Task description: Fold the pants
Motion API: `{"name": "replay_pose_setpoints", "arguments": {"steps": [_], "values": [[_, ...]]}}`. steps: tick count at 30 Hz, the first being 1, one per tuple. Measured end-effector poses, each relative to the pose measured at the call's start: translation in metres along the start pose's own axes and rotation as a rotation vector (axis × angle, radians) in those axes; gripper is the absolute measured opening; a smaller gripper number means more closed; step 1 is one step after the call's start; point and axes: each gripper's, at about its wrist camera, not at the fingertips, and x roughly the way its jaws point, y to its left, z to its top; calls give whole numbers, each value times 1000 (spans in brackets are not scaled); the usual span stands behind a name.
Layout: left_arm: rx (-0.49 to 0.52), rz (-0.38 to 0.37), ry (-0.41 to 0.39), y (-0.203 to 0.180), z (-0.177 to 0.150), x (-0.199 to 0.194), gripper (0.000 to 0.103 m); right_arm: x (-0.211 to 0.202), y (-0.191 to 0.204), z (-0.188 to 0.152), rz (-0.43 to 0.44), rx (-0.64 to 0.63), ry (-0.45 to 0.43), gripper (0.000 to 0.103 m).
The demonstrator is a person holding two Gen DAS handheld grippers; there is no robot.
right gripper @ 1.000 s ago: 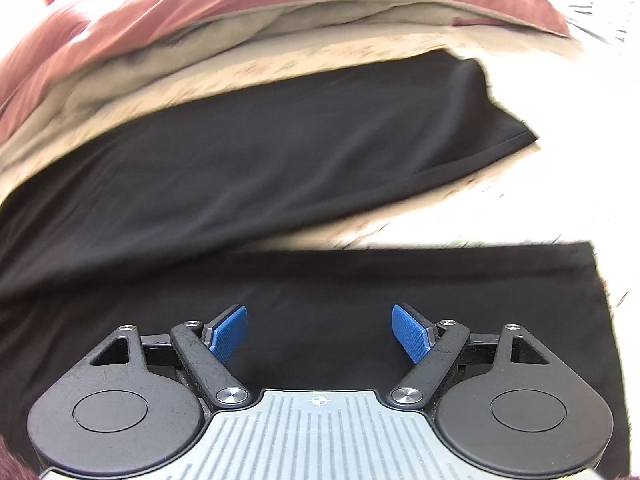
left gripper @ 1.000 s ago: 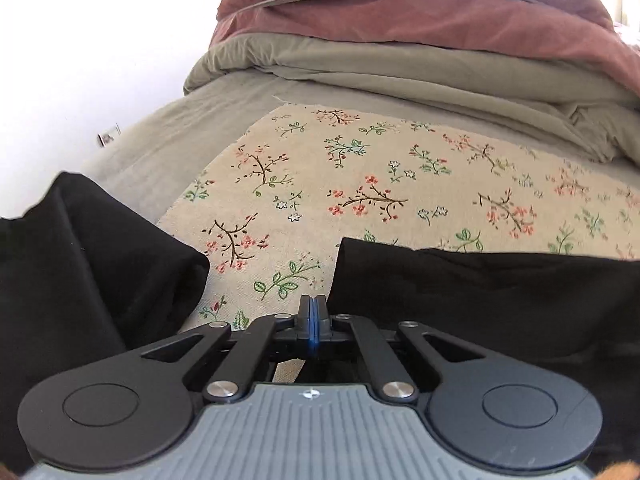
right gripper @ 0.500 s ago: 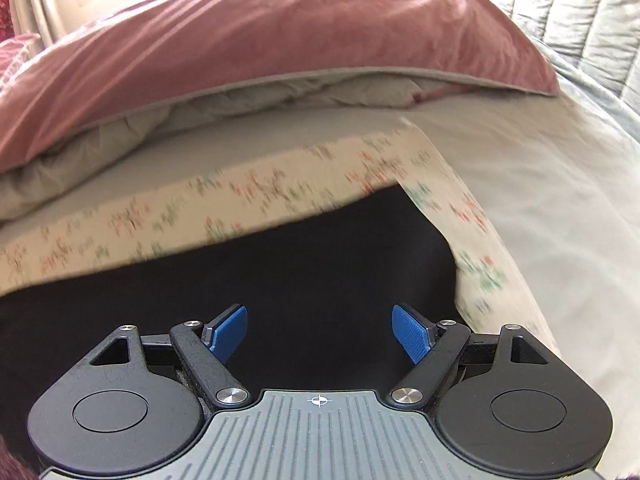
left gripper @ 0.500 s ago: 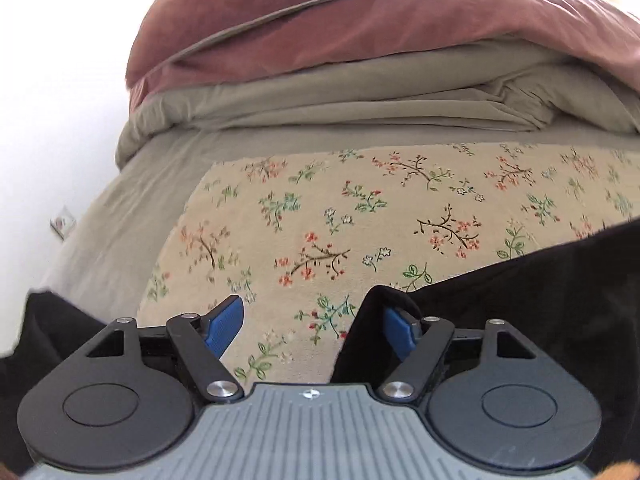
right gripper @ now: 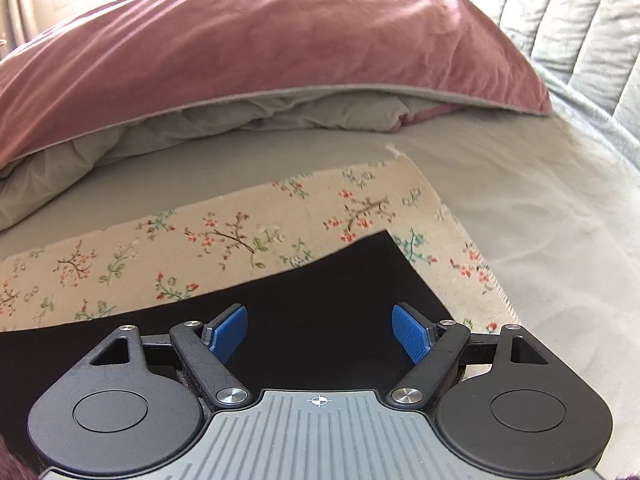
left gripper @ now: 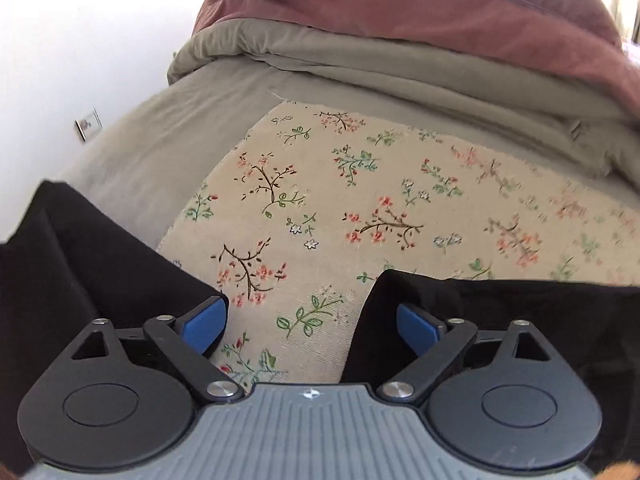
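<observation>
Black pants lie on a floral cloth (left gripper: 360,184) on the bed. In the left wrist view one black part (left gripper: 88,256) lies at the left and another (left gripper: 520,312) at the right, with floral cloth between them. My left gripper (left gripper: 310,326) is open and empty above that gap. In the right wrist view the pants (right gripper: 320,300) lie flat, with a corner pointing toward the far right. My right gripper (right gripper: 320,332) is open and empty just above the black fabric.
A maroon and olive duvet (left gripper: 400,40) is heaped at the back of the bed, also in the right wrist view (right gripper: 260,48). Grey sheet (right gripper: 540,208) spreads to the right. A white wall (left gripper: 80,40) with a socket (left gripper: 88,124) is at the left.
My left gripper was shut one second ago and has opened wide, letting go of the pants. The right gripper stayed open and drew back from the pants; the fabric now lies flat.
</observation>
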Motion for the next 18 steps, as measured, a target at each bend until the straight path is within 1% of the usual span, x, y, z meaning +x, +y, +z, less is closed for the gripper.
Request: {"name": "replay_pose_setpoints", "arguments": {"steps": [1,2,3,4,5,6,7,8,9,10,11,12,13,14,16,18], "values": [[-24,-28,-6,7,-2,-6,103,3,-4,-1,6,13,7,81],[-39,-34,5,13,-5,-12,103,5,-10,-2,18,31,2,81],[-54,-14,17,20,-9,-18,103,6,-15,-3,30,51,-7,81],[-67,6,13,26,-13,-23,103,6,-22,-3,42,76,-20,81],[-77,9,0,33,-18,-28,103,7,-27,-4,46,89,-28,81],[-99,-18,-29,39,-20,-33,103,8,-30,-4,39,86,-32,81],[-125,-81,-65,43,-21,-37,103,10,-31,-3,24,73,-32,81],[-158,-160,-93,47,-20,-40,103,12,-30,-1,3,57,-31,81],[-199,-215,-113,48,-16,-41,103,13,-29,1,-11,49,-32,81],[-227,-254,-137,44,-13,-40,103,13,-29,3,-21,52,-42,81],[-220,-286,-151,38,-8,-38,103,11,-30,6,-21,66,-64,81],[-182,-308,-149,29,-4,-33,103,9,-32,8,-9,84,-90,81],[-135,-322,-137,18,-1,-26,103,9,-33,10,3,100,-101,81],[-97,-325,-123,8,0,-18,103,12,-33,12,4,112,-93,81],[-21,-299,-88,-13,0,0,103,22,-29,13,-10,96,-60,81],[24,-214,-66,-29,-2,19,103,30,-21,10,-68,41,-51,80]]}}
